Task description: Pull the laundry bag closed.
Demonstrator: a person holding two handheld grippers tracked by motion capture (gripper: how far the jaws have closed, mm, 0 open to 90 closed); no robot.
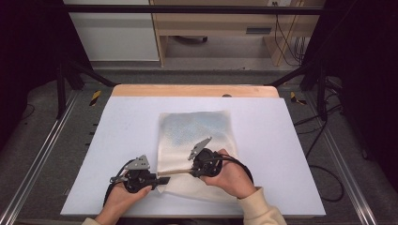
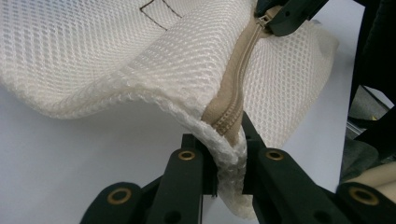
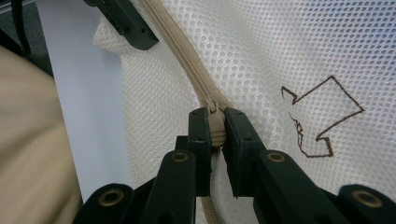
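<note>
A white mesh bag point(image 1: 197, 131) lies on the white table point(image 1: 281, 140), its tan zipper point(image 1: 177, 172) running along the near edge. At the bag's near left corner my left gripper point(image 1: 164, 180) is shut on the mesh and the zipper's end point(image 2: 229, 122). In the left gripper view the jaws point(image 2: 229, 142) pinch that folded corner. My right gripper point(image 1: 190, 172) is shut on the zipper pull point(image 3: 212, 106), its jaws point(image 3: 217, 126) pressed on the slider. The zipper tape point(image 3: 180, 51) runs taut from there to the left gripper point(image 3: 126, 23).
A brown arrow mark point(image 3: 322, 116) is printed on the mesh beside the zipper. A person's beige sleeve point(image 1: 260, 208) comes in at the bottom right. A wooden strip point(image 1: 195, 90) edges the table's far side, with black frame bars point(image 1: 309, 70) beyond.
</note>
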